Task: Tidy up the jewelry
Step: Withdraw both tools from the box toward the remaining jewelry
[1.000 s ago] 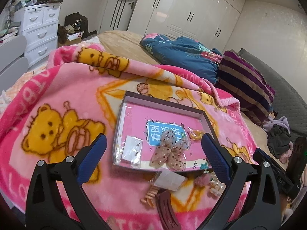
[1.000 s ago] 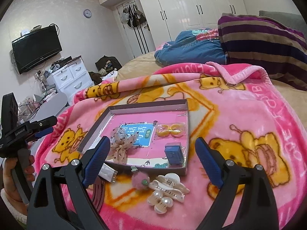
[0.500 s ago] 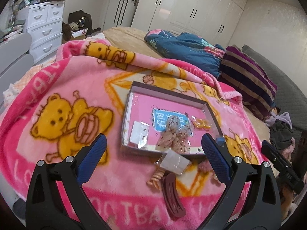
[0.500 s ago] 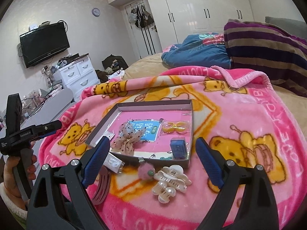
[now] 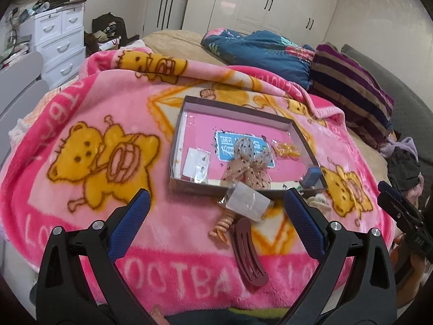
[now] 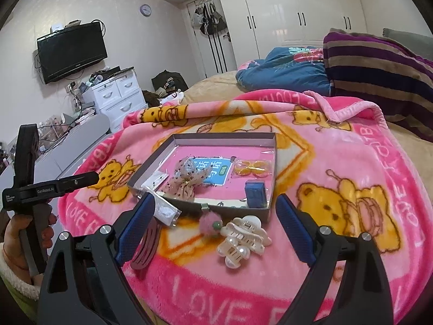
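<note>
Meanwhile both claws, left claw [image 5: 215,211] and right claw [image 6: 215,216], gape empty above the pink blanket [image 5: 173,233].

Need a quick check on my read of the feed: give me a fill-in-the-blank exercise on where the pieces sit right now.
1. The dotted bow lies ____ the shallow box.
2. The pearl hair claw lies on the ____, outside the box.
3. Both the left gripper and the right gripper hold ____.
4. The small blue block sits in the box's near ____ corner, seen from the right wrist.

Missing words: inside; blanket; nothing; right
</note>
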Demonstrator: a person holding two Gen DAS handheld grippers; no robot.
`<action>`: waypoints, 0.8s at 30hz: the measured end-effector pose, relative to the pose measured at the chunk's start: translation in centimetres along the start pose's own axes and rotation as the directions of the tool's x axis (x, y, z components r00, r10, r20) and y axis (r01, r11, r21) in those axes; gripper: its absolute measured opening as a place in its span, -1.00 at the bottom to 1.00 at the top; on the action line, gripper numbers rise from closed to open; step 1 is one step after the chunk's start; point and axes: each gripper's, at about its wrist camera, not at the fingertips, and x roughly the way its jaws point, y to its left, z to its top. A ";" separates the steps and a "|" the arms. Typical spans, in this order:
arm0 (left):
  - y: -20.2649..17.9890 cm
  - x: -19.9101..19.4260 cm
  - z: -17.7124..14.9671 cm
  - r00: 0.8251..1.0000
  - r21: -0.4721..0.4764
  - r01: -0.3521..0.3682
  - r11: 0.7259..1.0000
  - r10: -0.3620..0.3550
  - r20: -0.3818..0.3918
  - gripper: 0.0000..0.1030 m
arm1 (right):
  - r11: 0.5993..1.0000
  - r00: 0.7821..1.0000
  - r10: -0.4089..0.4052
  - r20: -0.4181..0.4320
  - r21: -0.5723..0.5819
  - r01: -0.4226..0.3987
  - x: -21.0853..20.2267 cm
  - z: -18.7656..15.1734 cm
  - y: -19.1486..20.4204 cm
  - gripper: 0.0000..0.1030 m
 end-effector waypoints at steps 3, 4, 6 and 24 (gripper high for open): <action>-0.4 0.2 -0.4 1.000 0.011 -0.001 1.000 0.001 -0.017 0.79 | 1.000 1.000 0.002 -0.009 -0.008 -0.002 -0.1 -0.4 0.1 0.75; -0.5 0.3 -0.6 1.000 0.015 -0.004 1.000 0.004 -0.024 0.79 | 1.000 1.000 0.002 -0.013 -0.011 -0.002 0.0 -0.5 0.2 0.75; -0.6 0.4 -0.8 1.000 0.022 -0.008 1.000 0.008 -0.030 0.79 | 1.000 1.000 0.007 -0.018 -0.018 -0.007 -0.1 -0.8 0.3 0.75; -1.1 2.3 -3.2 0.993 0.068 -0.023 0.997 0.031 -0.116 0.79 | 0.990 0.995 0.021 -0.102 -0.137 -0.035 1.4 -3.5 1.8 0.75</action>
